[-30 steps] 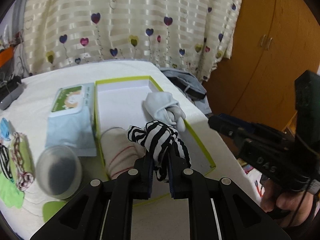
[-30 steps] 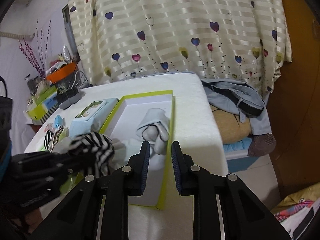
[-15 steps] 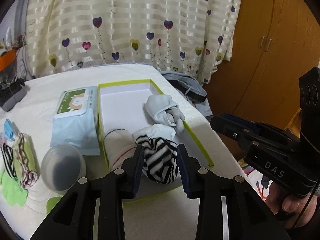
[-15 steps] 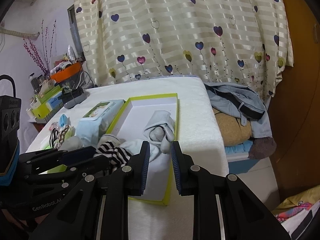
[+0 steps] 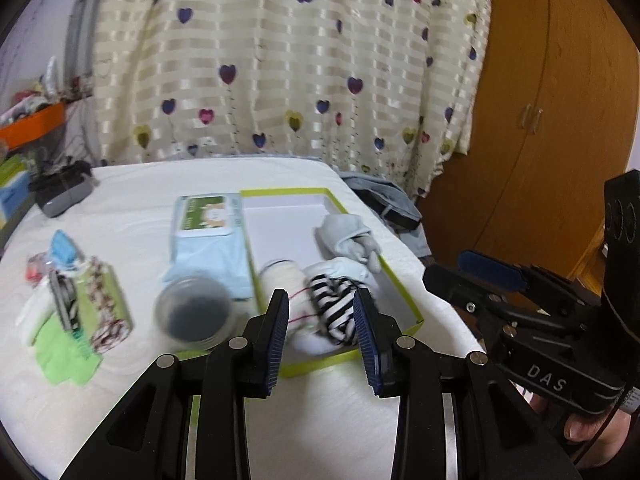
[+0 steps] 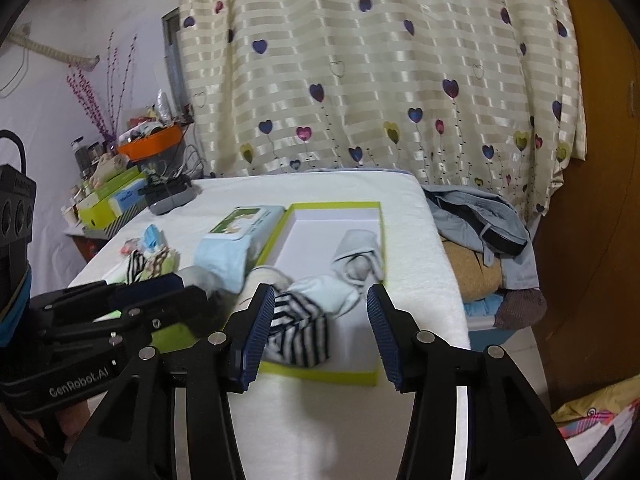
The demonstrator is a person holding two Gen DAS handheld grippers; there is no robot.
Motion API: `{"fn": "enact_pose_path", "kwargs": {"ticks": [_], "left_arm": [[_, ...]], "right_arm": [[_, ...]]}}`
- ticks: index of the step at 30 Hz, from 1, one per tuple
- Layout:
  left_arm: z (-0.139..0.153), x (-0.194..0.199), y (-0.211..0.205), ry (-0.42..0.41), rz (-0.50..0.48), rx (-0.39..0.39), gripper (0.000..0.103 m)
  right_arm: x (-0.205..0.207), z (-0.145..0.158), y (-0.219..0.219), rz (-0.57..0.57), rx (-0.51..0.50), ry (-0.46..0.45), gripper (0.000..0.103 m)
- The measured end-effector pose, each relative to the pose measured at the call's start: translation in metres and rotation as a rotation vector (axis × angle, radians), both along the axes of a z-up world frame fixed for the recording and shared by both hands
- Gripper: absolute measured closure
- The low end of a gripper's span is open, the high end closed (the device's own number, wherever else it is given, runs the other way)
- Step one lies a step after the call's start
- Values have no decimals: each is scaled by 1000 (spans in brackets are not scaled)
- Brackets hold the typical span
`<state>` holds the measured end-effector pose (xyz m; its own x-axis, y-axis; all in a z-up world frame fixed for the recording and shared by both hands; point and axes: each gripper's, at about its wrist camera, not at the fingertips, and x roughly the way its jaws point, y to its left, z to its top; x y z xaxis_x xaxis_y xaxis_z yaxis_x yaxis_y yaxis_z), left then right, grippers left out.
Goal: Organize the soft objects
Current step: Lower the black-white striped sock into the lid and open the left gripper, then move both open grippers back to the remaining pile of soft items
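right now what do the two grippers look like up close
Both are matte black plastic with ribbed blue pads and silver screws. The left gripper reads "GenRobot.AI" in white in the right wrist view; the right gripper reads "DAS" in the left wrist view.

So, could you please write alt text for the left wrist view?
The open left claw hovers empty over a green-edged box holding a black-and-white striped sock and pale rolled socks, on a white bed.
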<state>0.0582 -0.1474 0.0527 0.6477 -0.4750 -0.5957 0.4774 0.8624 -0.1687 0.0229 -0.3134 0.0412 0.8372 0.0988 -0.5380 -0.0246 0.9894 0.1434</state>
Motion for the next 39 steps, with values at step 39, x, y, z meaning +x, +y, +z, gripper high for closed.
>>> {"fn": "enact_pose_path", "kwargs": {"ticks": [39], "left_arm": [[-27,-17,151,45,307,-58,71]], "right_arm": [[-7,-4,142,245,-112,59,53]]}}
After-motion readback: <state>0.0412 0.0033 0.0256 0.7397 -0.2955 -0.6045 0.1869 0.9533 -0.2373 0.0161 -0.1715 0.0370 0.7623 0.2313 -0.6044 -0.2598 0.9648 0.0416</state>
